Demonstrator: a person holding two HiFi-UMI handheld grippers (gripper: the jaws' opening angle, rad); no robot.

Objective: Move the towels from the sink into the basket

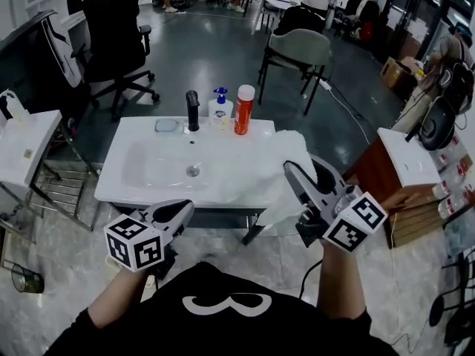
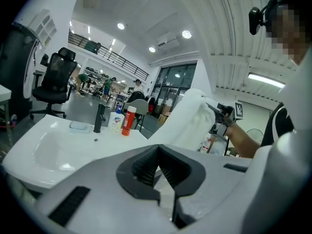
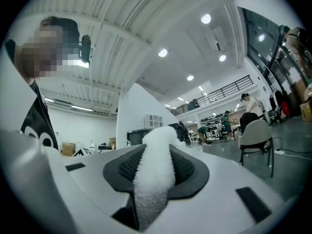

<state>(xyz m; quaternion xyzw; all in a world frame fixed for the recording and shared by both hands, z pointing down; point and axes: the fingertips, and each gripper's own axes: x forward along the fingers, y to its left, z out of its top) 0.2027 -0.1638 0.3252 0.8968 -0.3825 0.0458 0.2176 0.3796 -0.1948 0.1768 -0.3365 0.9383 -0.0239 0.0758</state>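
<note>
Your right tongs (image 1: 304, 173) clamped on white towel (image 3: 155, 174); towel hangs over right end of sink (image 1: 148, 165). Your left tongs (image 2: 157, 167) closed, empty, near sink front.

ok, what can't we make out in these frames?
Basket: in no view.
Extent of the white terry towel: head view, partly behind the right gripper; right gripper view shows only the pinched fold.
Label on the white pump bottle: head view, too small.

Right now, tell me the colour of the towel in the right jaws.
White towel, clearest in the right gripper view.
</note>
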